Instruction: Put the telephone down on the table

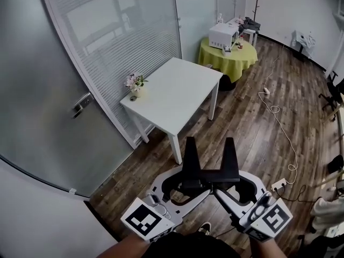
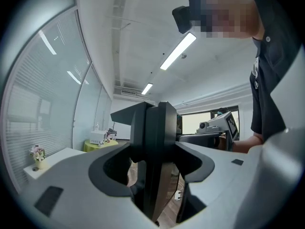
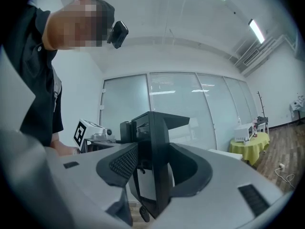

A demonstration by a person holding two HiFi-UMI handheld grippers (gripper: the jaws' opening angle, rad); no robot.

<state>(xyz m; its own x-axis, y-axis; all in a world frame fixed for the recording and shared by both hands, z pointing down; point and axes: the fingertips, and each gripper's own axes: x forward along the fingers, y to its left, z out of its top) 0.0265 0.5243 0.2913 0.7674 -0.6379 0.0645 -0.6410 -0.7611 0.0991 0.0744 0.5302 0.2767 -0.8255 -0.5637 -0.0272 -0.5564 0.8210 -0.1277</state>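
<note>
No telephone shows in any view. I hold both grippers low in front of my body, turned toward each other. A black two-pronged bracket point(image 1: 209, 172) stands between them, prongs up. My left gripper point(image 1: 174, 191) is open, and the bracket point(image 2: 159, 142) rises in the gap between its grey jaws. My right gripper point(image 1: 241, 192) is open too, with the same bracket point(image 3: 155, 142) standing in its gap. The white table point(image 1: 177, 93) stands ahead on the wooden floor, about a step away.
A small vase of flowers point(image 1: 135, 85) sits at the white table's left corner. A frosted glass door point(image 1: 80, 105) curves along the left. Behind stands a round yellow-clothed table point(image 1: 226, 55) with a white appliance point(image 1: 223, 35). A white cable point(image 1: 279, 117) runs across the floor to a socket strip point(image 1: 278, 185).
</note>
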